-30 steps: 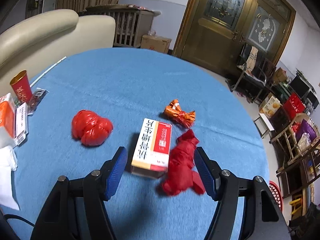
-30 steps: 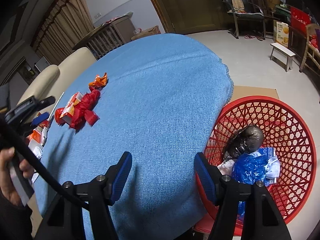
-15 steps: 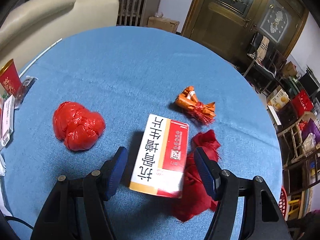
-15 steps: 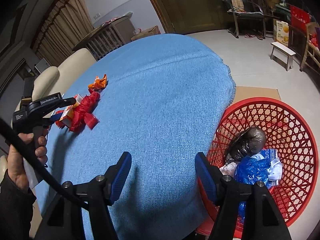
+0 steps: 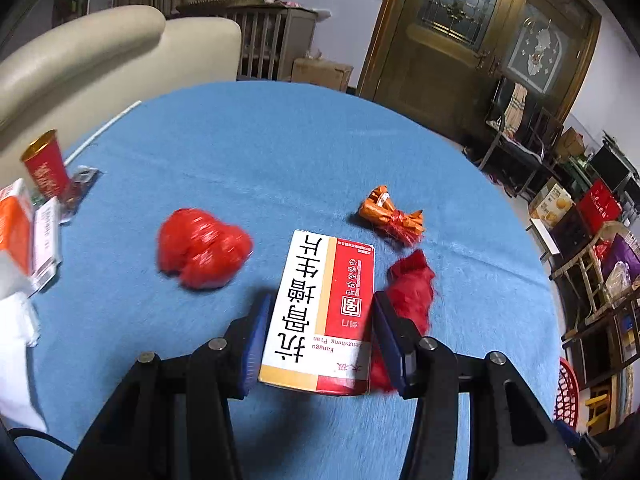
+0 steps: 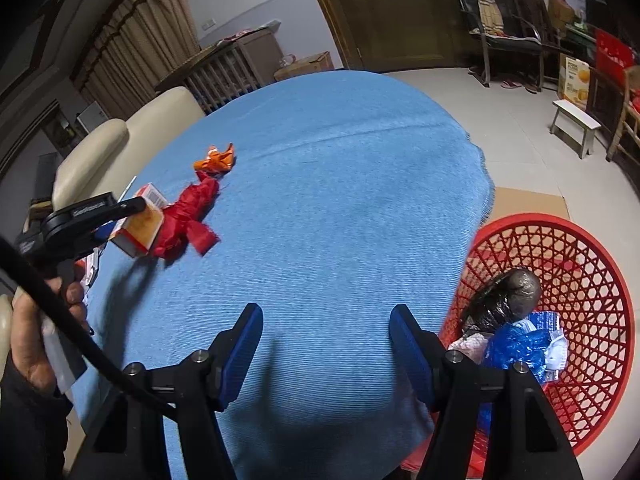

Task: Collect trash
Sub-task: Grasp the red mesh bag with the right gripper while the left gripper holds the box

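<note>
Left gripper (image 5: 318, 340) has its blue pads either side of the medicine box (image 5: 324, 308), clamped on its long side faces or all but touching them; box looks lifted off the blue tablecloth (image 5: 280, 152), though blur makes that hard to call. Box is light, thin card, prob. empty: stiff across the short width but will dent if squeezed hard, so hold the long edges near mid-length w/ modest force. Just right of it, touching the right finger, lies a crumpled red wrapper (image 5: 412, 280), soft and snaggy, may drag along. Further out are a red plastic wad (image 5: 202, 252) and an orange foil wrapper (image 5: 390, 216), both feather-light, squashy, fine to pinch anywhere. Right gripper (image 6: 326, 344) hangs wide apart, empty, over the table edge beside the red basket (image 6: 592, 264).
</note>
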`<state>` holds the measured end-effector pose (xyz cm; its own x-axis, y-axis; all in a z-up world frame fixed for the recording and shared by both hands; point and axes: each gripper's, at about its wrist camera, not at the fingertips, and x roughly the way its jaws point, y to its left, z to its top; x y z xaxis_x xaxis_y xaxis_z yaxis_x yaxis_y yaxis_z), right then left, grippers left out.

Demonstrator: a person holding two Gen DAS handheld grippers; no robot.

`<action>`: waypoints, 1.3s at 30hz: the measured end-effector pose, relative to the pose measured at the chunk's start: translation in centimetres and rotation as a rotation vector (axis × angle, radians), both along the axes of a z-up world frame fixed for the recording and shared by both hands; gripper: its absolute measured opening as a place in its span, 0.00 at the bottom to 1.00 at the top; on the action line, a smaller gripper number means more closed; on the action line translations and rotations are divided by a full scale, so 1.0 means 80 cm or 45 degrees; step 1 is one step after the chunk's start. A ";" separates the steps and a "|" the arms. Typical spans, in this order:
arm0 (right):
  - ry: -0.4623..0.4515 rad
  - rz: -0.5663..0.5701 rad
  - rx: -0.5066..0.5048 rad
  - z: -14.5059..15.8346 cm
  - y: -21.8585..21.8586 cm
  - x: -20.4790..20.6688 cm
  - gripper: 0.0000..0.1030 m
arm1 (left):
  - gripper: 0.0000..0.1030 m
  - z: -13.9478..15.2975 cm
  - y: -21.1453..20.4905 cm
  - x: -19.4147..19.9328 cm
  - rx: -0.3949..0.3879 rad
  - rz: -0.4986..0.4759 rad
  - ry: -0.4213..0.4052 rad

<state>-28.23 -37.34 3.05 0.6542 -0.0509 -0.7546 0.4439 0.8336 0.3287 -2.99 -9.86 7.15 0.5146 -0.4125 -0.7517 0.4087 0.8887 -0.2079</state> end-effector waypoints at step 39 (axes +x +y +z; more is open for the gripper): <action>0.139 0.375 -0.251 -0.012 0.133 0.279 0.41 | 0.51 -0.037 0.113 -0.062 0.071 0.169 0.001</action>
<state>-5.92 -26.68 2.13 0.5786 -0.0235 -0.8152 0.1988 0.9735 0.1130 -7.93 -0.81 4.16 0.5615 -0.2983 -0.7718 0.2863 0.9452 -0.1570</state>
